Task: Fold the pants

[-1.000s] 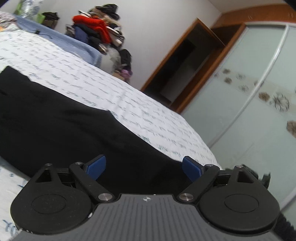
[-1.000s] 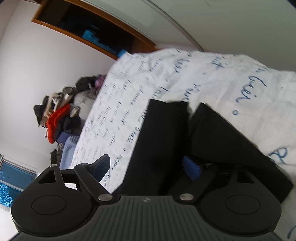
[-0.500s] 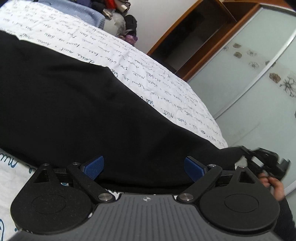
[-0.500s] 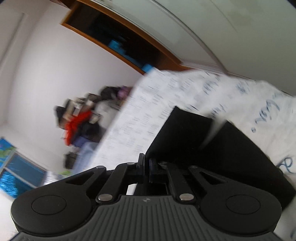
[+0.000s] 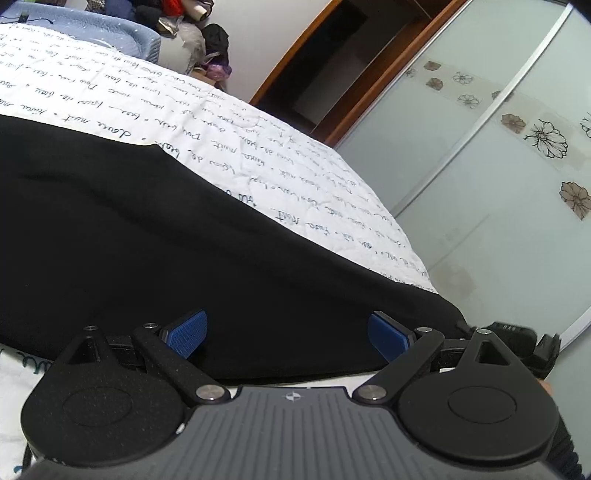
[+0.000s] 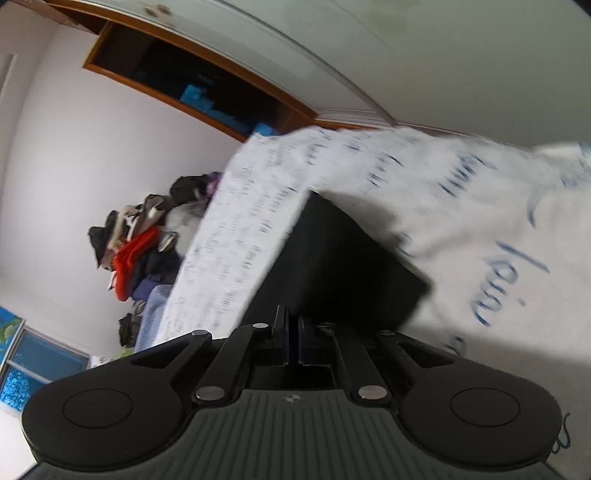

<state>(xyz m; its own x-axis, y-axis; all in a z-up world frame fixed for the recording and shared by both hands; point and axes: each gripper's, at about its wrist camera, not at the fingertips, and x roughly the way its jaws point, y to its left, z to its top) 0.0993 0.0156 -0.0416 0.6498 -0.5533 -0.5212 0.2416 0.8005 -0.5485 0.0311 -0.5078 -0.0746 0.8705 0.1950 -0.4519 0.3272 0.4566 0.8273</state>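
Left gripper [image 5: 288, 334] first: I have its blue pads [image 5: 184, 332] spread wide apart, released, hovering low at the near edge of the black pants [image 5: 147, 229] with nothing between them. From my left wrist camera the pants lie flat across the white bedspread [image 5: 295, 158] printed with blue handwriting, filling most of the lower left of the view and tapering toward the right. Behind the bed on the left I can see a blue blanket [image 5: 110, 33] and a heap of clothes [image 5: 184, 22] against the wall; further right stands a wooden door frame [image 5: 332, 62], then the frosted sliding wardrobe doors [image 5: 498, 129] with their flower pattern. At the far right edge of that view sits my right gripper [image 5: 517, 332], at the tapering end of the pants. On the right wrist camera the right gripper [image 6: 291, 339] has its fingers pressed together, clenched; the picture is smeared, so I believe it is pinching the edge of the pants [image 6: 332, 266], though the contact itself is hard to make out. The dark cloth runs away from the fingers over the bedspread [image 6: 443, 192], with the clothes pile [image 6: 136, 251] off to the left.
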